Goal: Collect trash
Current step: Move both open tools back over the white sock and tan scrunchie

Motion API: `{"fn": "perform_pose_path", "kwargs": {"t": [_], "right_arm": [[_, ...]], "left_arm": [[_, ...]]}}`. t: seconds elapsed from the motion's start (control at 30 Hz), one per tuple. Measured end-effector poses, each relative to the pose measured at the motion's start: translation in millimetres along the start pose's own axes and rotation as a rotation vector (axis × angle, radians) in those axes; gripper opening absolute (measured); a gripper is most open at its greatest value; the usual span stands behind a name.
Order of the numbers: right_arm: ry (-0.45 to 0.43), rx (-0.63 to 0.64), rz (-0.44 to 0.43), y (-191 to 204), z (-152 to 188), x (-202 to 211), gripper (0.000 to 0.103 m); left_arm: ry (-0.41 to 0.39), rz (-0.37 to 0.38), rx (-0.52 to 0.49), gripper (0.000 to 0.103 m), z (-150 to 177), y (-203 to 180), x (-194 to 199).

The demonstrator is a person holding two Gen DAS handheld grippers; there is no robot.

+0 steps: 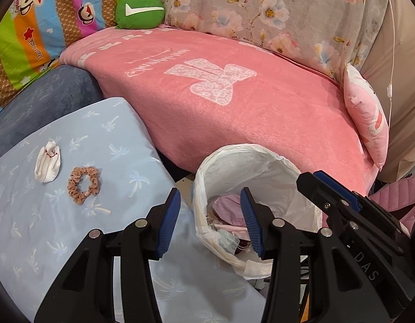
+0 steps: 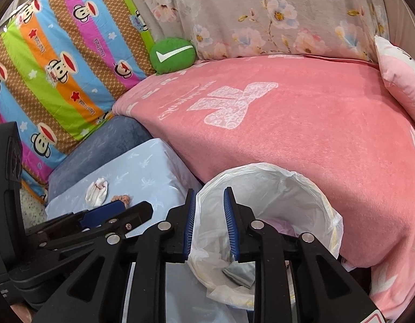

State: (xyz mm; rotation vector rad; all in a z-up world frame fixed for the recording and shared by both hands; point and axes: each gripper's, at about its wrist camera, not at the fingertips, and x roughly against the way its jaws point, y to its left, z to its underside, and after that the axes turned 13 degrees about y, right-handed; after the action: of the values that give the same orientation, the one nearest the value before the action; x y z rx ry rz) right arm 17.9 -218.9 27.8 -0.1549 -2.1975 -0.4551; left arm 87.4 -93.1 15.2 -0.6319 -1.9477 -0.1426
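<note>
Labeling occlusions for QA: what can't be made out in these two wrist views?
- Bin contents: left wrist view, left gripper finger covers part; items unidentifiable.
- Scrunchie: right wrist view, mostly behind the left gripper.
- Bin base and floor: both views, hidden by gripper bodies.
- Crumpled tissue: red marks too small to identify.

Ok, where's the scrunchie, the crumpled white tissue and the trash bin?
scrunchie (image 1: 83, 185): left wrist view, on its fabric ring.
crumpled white tissue (image 1: 47, 165): left wrist view, on its middle.
trash bin (image 2: 275, 185): right wrist view, on the liner's inner wall.

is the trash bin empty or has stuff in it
Not empty. The lined trash bin stands upright and open, with pink and grey scraps at its bottom, well below the rim.
</note>
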Motion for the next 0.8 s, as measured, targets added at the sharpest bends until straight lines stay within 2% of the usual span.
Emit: {"fn": "perform_pose_path", "kwargs": {"t": [0.43,0.57,0.7,0.8], "right_arm": [[0.072,0.096,0.05,40.8,8.7,-24.4,0.029],[0.096,0.124,0.047,57.3,10.9,-35.6,0.035],[0.12,0.155,0.039,75.2,14.1,-46.7,0.036],[0.136,0.179,0.034,91.0,16.6,-55.7,0.041]], "left_arm": [[0.002,-0.043,0.097,0.044,9.3,49.6,0.0],[0.004,-0.062,0.134,0.045,13.5,69.3,-0.1],[-0.006,-0.094,0.169,0.055,18.9,88.9,1.3],[-0.013,-0.116,0.193,0.059,22.5,104.5,3.9]]}}
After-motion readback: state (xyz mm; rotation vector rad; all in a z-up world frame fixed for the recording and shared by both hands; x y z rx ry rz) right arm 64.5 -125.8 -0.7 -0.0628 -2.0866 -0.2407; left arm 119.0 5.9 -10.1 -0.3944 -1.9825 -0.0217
